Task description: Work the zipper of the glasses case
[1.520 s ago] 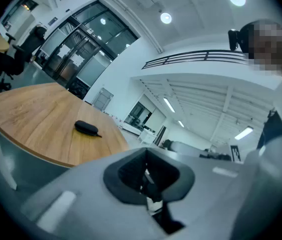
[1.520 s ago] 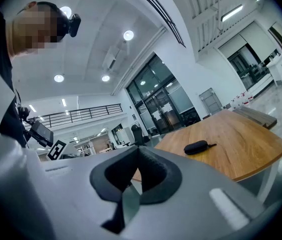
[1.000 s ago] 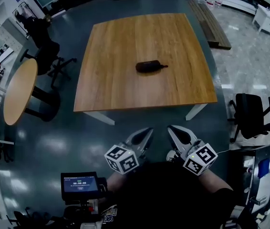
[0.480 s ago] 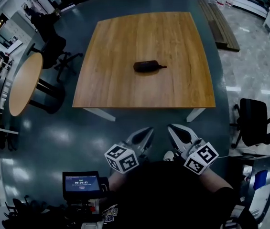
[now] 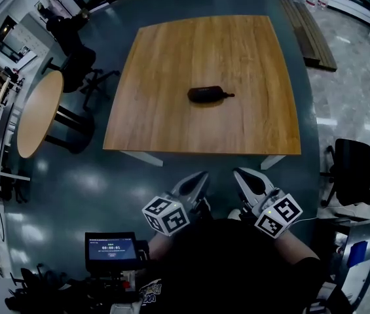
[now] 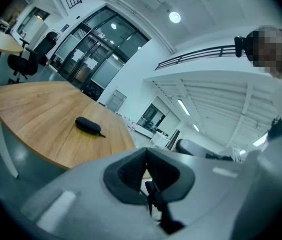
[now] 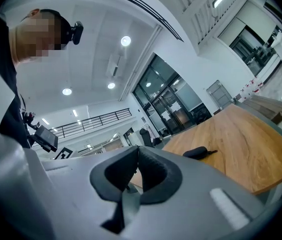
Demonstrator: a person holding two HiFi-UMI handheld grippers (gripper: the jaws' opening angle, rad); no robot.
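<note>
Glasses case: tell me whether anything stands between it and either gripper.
Nothing visible does. The glasses case lies alone on the wooden table. The left gripper and right gripper, both shut and empty, are short of the table's near edge, with only bare tabletop and open floor between.

Ahead of you stands a square, light-brown wooden tabletop on white legs, set on a dark blue-grey floor. Near the middle of it lies a black oval glasses case, lengthwise across your view, with its thin strap pointing to your right.
</note>
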